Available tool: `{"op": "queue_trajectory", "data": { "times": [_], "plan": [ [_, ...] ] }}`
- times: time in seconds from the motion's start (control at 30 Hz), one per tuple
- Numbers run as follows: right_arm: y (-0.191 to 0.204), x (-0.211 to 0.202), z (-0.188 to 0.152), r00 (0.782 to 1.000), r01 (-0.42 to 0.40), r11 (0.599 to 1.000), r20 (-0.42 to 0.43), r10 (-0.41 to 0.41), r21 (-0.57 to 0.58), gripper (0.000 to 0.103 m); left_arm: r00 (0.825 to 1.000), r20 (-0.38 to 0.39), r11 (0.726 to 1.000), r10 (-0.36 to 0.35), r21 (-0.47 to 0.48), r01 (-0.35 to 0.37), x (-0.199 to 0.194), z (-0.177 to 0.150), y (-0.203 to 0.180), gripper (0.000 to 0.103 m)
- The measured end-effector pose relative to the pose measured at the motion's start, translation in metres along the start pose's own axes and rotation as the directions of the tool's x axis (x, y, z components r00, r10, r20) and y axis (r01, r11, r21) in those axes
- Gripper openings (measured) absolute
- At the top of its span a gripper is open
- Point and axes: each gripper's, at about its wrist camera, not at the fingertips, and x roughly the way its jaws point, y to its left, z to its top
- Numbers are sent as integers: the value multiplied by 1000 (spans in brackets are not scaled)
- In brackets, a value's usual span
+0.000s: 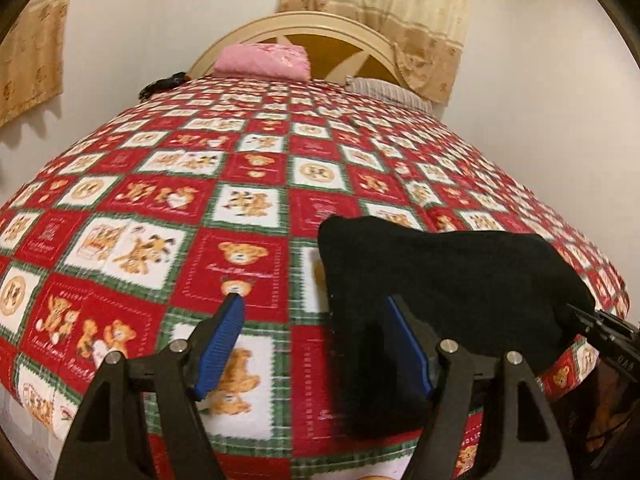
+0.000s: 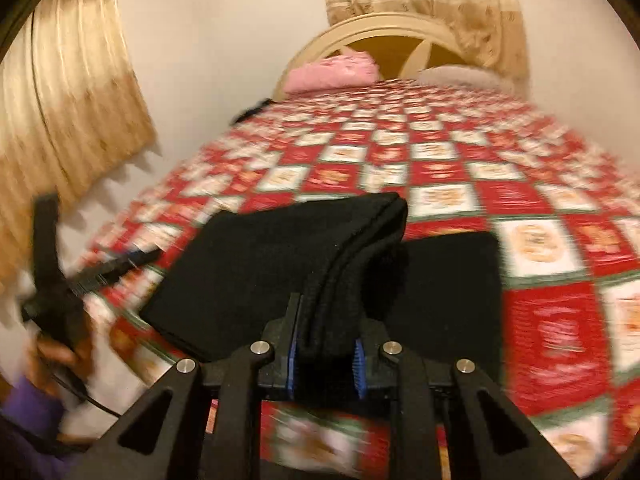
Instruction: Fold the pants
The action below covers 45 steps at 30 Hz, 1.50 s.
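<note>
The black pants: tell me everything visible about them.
The black pants are plain, dark, of a thick soft-looking fabric, and already folded into stacked layers whose edges show as ridges in the right wrist view. They lie near the foot corner of the bed, on the red, white and green teddy-bear quilt. The right gripper has its jaws shut on a bunched fold, which is lifted off the quilt. The left gripper is open beside the pants, one jaw against their edge.
</note>
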Motion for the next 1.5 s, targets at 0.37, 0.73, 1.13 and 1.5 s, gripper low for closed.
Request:
{"op": "queue_trajectory", "data": {
  "times": [0.37,0.73,1.13,1.5],
  "plan": [
    [-39,11,-33,996,30,997,-82,-24,72,22,996,-93,994,16,109,-6,31,-21,-41,75],
    [-51,-15,-5,991,132,991,10,-133,30,22,996,-86,996,-1,86,9,28,-15,-41,79],
    [-80,0,-31,997,74,988,-36,-69,138,24,991,-132,998,25,60,-17,38,-26,-43,89],
    [-50,-42,11,986,89,993,138,-98,75,34,993,-112,999,38,16,-36,29,-39,-40,90]
  ]
}}
